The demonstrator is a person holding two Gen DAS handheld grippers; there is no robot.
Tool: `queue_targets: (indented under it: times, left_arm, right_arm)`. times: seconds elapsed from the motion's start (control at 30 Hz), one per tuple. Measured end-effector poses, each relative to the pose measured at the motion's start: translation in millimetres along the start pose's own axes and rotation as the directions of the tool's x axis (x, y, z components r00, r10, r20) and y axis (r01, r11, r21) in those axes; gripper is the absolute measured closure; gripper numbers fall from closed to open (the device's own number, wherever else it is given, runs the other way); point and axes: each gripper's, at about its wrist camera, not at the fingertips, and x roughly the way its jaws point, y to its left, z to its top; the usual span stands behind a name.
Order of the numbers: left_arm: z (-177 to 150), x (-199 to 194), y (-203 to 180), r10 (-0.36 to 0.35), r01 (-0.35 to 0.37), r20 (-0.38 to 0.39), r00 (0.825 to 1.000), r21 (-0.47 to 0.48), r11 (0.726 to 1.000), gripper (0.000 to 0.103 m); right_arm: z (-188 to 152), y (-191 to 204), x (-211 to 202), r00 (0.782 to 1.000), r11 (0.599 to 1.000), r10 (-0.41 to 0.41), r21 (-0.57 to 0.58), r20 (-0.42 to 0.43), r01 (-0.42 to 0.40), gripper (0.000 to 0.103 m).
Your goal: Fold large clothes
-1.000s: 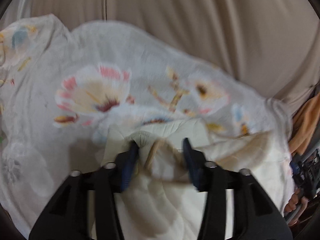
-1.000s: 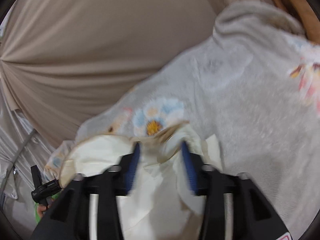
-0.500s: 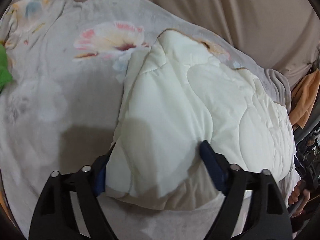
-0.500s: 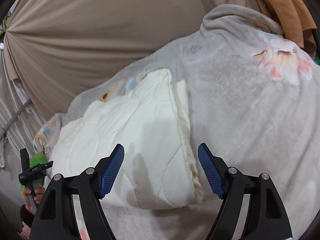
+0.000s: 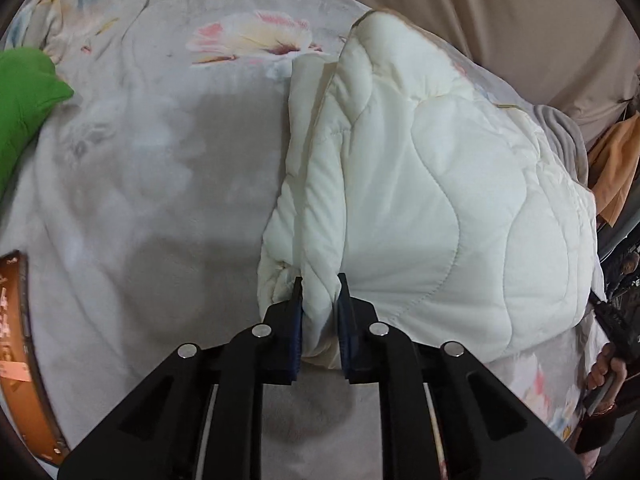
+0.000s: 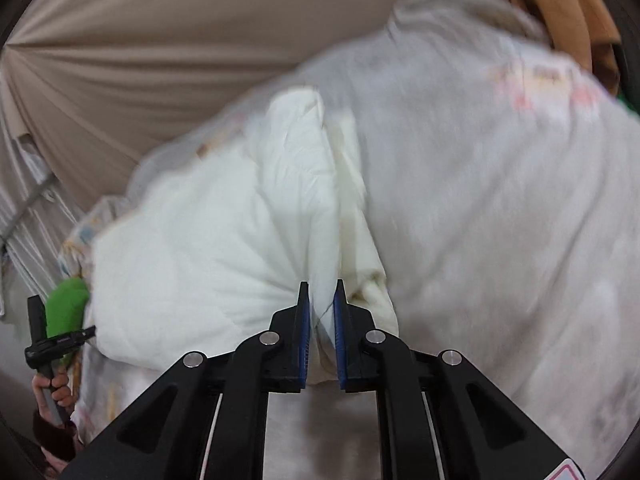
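The cream quilted garment [image 5: 432, 184] lies folded on the flowered grey blanket [image 5: 152, 168]. The left gripper [image 5: 320, 300] pinches the garment's near corner, and the right gripper [image 6: 320, 304] pinches its other near corner. Half a second ago both were wide open around the corners.

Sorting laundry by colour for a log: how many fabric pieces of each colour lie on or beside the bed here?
Cream quilted: 1, the quilt, pinched by left gripper and right gripper
Grey floral: 1, the blanket
Green: 1, the cloth
Orange: 1, the garment
Total: 4
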Motion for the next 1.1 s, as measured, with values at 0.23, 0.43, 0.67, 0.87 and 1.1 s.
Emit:
queue_targets:
  times: [0.23,0.43,0.67,0.87,1.1]
  left_arm:
    - [35,-74,-8,0.031,-0.034,0.246,0.969,0.01,0.999,0.023]
    - [114,-40,-12,-0.006,0.013,0.257,0.966,-0.024,1.0,0.009]
    - [148,54,-6,-0.111,0.119,0.062,0.992,-0.151,0.981,0.074]
    - [166,1,-36,-0.066,0.075,0.276,0.959,-0.024,0.997,0.093]
    - [169,92,-41,0.062,-0.066,0.111,0.992,0.024,0.998,0.09]
  right_arm:
    - [43,25,-55,0.983,0.998,-0.027,-0.049,0.179,0.037,0.049]
    - [107,51,-22,0.975,0.997,-0.001,-0.078,0.223,0.019,0.029]
    - [141,54,72,0.999,0.997,-0.027,-0.065,0.033,0.029,0.093]
    - [154,80,8,0.945,0.99,0.089,-0.136,0.315,-0.048,0.095]
    - [143,36,126,0.985,0.98,-0.166,-0.101,0.048,0.17,0.095]
